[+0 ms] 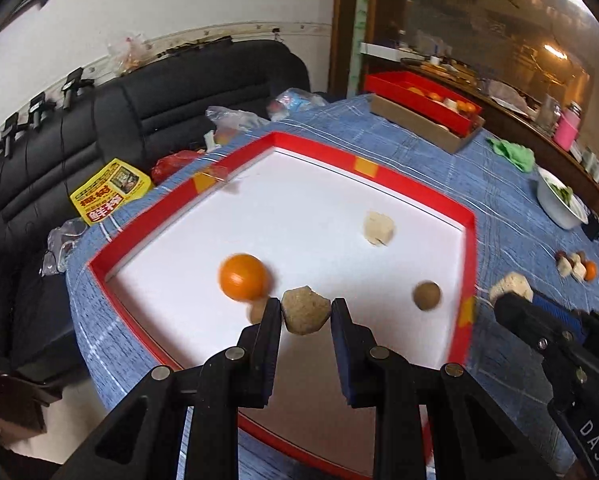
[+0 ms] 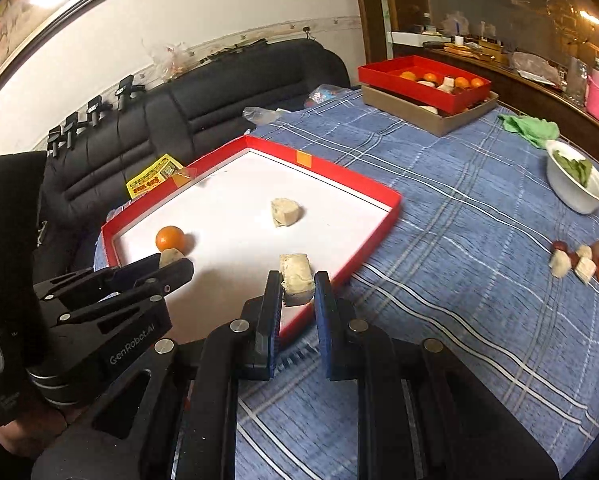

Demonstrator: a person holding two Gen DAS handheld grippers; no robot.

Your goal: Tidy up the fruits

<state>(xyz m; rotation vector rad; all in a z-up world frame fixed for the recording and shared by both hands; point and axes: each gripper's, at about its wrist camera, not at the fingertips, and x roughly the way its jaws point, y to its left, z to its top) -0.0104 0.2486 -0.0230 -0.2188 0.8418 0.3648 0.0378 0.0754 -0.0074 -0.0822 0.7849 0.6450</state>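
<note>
A red-rimmed tray (image 1: 468, 240) (image 2: 339, 174) with a white floor lies on the blue plaid tablecloth. My left gripper (image 1: 305, 308) (image 2: 171, 266) is shut on a beige fruit chunk (image 1: 306, 315) over the tray's near part. My right gripper (image 2: 298, 280) (image 1: 515, 304) is shut on another beige chunk (image 2: 297, 276) (image 1: 511, 286) above the tray's right rim. On the tray floor lie an orange (image 1: 243, 277) (image 2: 170, 239), a pale chunk (image 1: 378, 228) (image 2: 285, 212) and a brown round fruit (image 1: 427, 295). A small beige piece (image 1: 257, 312) is half hidden behind my left finger.
A small heap of fruit pieces (image 2: 579, 264) (image 1: 575, 266) sits on the cloth at right. Further back are a white bowl of greens (image 2: 577, 180), a green cloth (image 2: 529, 128) and a red box with oranges (image 2: 423, 80) on a cardboard box. A black sofa (image 1: 99, 140) borders the table's left edge.
</note>
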